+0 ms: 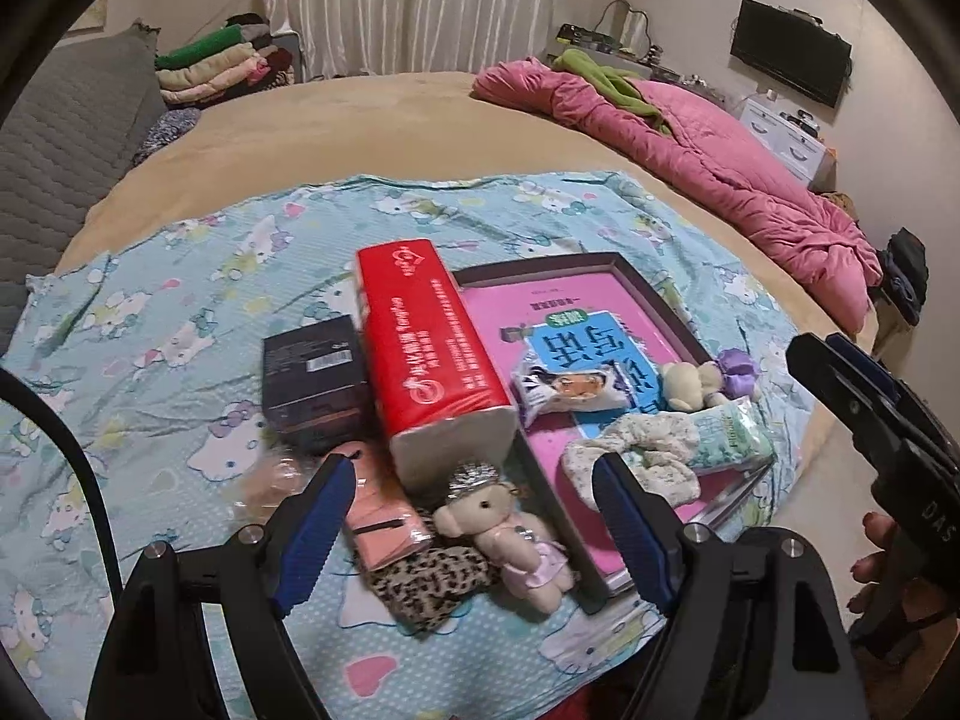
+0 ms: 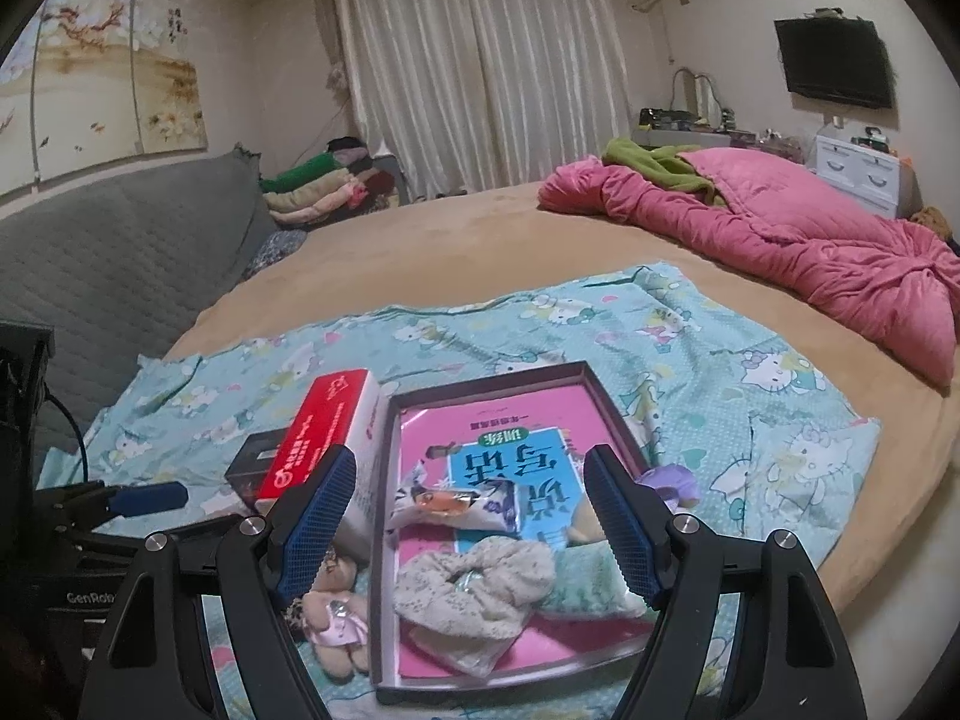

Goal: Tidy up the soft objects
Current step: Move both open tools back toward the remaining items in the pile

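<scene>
Teddy bear lying near-left of shallow tray, head far, long axis near-to-far, cream scrunchie inside tray, left gripper and right gripper fingers wide, empty.

the left gripper hangs with its jaws spread wide and empty above a small teddy bear that lies on a leopard-print cloth on the cartoon-cat bedsheet. just beyond the bear a red tissue pack leans between a black box and a dark-rimmed tray, which holds a pink book, a snack packet and a cream scrunchie. the right gripper shows at the right edge, too side-on to read its jaws.
</scene>
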